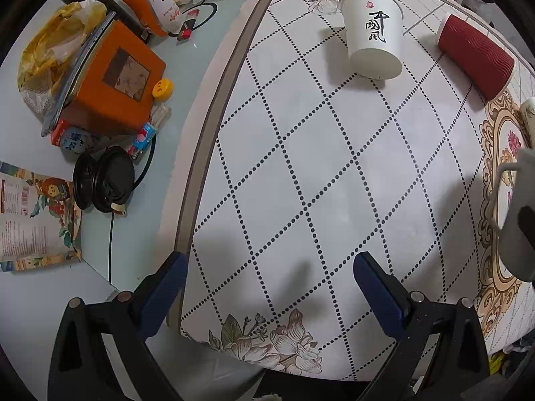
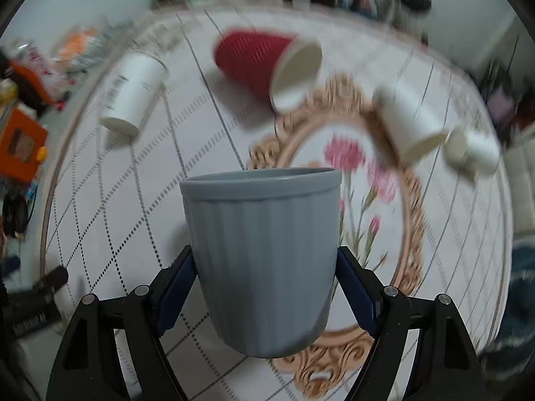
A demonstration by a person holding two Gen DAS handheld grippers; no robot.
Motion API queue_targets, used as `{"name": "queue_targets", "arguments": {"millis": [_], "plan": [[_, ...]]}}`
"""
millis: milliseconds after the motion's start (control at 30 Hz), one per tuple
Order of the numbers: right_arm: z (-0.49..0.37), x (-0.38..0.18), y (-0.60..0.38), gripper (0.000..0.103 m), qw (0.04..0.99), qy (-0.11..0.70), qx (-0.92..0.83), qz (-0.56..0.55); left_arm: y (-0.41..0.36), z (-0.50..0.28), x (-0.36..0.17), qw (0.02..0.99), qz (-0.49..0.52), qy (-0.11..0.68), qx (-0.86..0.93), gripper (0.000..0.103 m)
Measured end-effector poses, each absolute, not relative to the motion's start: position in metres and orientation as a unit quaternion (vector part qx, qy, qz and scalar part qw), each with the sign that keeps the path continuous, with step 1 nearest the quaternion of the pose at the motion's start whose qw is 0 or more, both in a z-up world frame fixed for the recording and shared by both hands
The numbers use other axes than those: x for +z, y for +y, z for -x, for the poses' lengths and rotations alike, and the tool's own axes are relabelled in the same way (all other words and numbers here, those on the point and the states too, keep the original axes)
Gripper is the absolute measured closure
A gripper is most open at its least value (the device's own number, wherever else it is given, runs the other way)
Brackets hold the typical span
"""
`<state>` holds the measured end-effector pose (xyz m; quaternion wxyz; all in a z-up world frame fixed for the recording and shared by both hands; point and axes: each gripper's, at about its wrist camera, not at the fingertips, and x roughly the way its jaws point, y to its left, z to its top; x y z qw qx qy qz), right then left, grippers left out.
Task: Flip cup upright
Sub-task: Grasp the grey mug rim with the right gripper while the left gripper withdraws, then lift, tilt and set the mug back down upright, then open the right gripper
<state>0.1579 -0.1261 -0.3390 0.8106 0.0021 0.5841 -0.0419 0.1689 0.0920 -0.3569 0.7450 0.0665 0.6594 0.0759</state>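
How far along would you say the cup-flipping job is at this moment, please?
In hand: the right gripper is shut on the grey ribbed cup, rim up, seemingly above the table. Nothing looks finished. The red cup, the white printed cup and two more white cups lie on their sides. The left gripper is open, holding nothing.

1. Grey cup (image 2: 264, 260) looked like matt plastic, ribbed wall, smooth rim band.
2. Red cup (image 1: 474, 56) at 2 o'clock in the left wrist view: paper, rippled corrugated sleeve, matt.
3. White cup (image 1: 372, 41) at 1 o'clock: smooth paper, slight sheen.
4. Tablecloth (image 1: 334, 173): printed, smooth, looked like vinyl.
5. Orange box (image 1: 117, 77) at 10 o'clock: matt card.
6. Right gripper (image 2: 264, 287) pads (image 2: 177, 297): blue, rubbery matt; arms black plastic.
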Motion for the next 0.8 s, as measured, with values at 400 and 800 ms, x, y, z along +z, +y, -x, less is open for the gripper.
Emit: {"name": "queue_targets", "arguments": {"millis": [400,800], "plan": [[-0.132,-0.312,-0.115,0.019,0.893,0.446,-0.044,-0.036,0.08,-0.178,-0.348,0.759,-0.096,0.641,0.063,0.001],[-0.171,-0.362,-0.125,0.019,0.906,0.408,-0.096,-0.062,0.072,-0.187,-0.357,0.765,-0.122,0.63,0.062,0.001]]}}
